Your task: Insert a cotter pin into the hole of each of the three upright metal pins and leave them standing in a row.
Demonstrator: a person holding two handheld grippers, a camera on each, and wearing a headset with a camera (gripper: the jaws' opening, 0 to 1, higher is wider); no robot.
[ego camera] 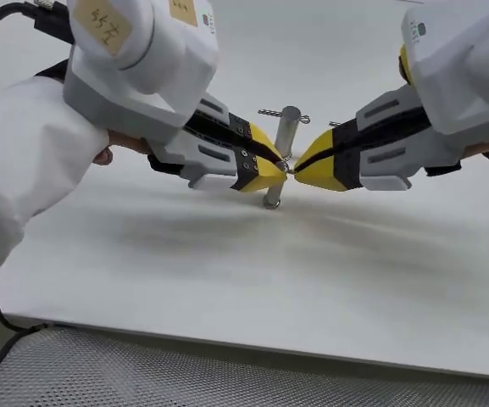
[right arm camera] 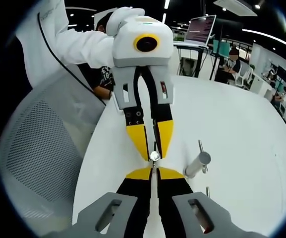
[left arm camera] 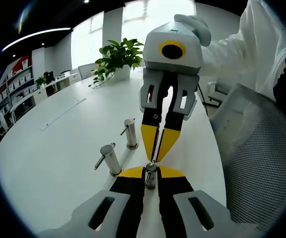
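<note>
Both closed: left gripper (ego camera: 271, 173) tight on a near-upright metal pin (ego camera: 273, 197), right gripper (ego camera: 305, 169) perhaps on a level cotter pin (left arm camera: 153, 159).

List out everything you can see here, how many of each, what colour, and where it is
metal pins: three, silver; one clamped in the left gripper's jaws, two upright on the table beyond it
cotter pins: thin silver wire; one through each of the two standing pins, and what looks like a third pinched at the right gripper's tips
table: one, white, under the work
potted plant: one, green, at the table's far end
mesh chair: one, grey, beside the table
monitor: one, lit, in the background
left gripper: grey with yellow tips, shut on a pin
right gripper: same colours, tip to tip with the left
sleeve: white, behind the left gripper
</note>
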